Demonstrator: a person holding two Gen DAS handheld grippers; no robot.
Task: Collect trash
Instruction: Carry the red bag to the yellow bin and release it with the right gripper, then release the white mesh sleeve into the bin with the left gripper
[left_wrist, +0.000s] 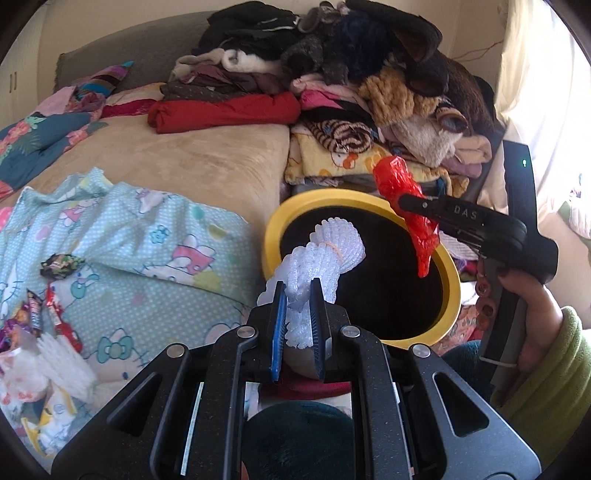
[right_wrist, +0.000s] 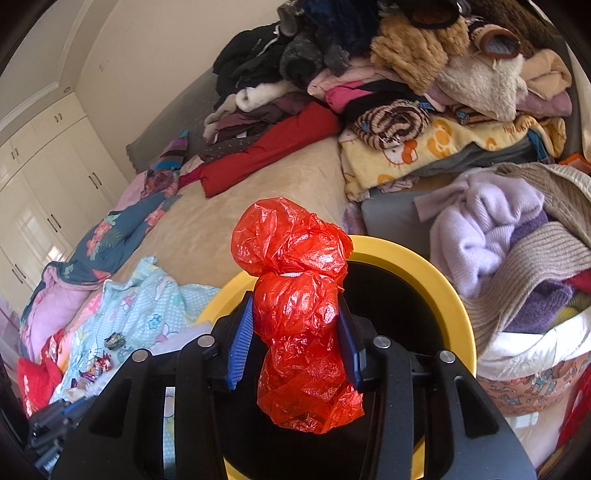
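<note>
My left gripper (left_wrist: 298, 295) is shut on a white foam fruit net (left_wrist: 321, 254) and holds it over the near rim of a yellow-rimmed bin (left_wrist: 273, 225) with a black inside. My right gripper (right_wrist: 295, 306) is shut on a crumpled red plastic bag (right_wrist: 295, 295) and holds it above the same bin (right_wrist: 436, 273). In the left wrist view the red bag (left_wrist: 402, 199) hangs over the bin's far right rim, pinched in the right gripper (left_wrist: 404, 201). Candy wrappers (left_wrist: 59, 266) and white scraps (left_wrist: 62, 362) lie on the Hello Kitty sheet at the left.
The bin stands against a bed with a beige cover (left_wrist: 192, 158). A tall heap of folded clothes and plush (left_wrist: 332, 74) is behind it. A basket of knitwear (right_wrist: 517, 258) stands right of the bin. White wardrobes (right_wrist: 44, 177) are at the far left.
</note>
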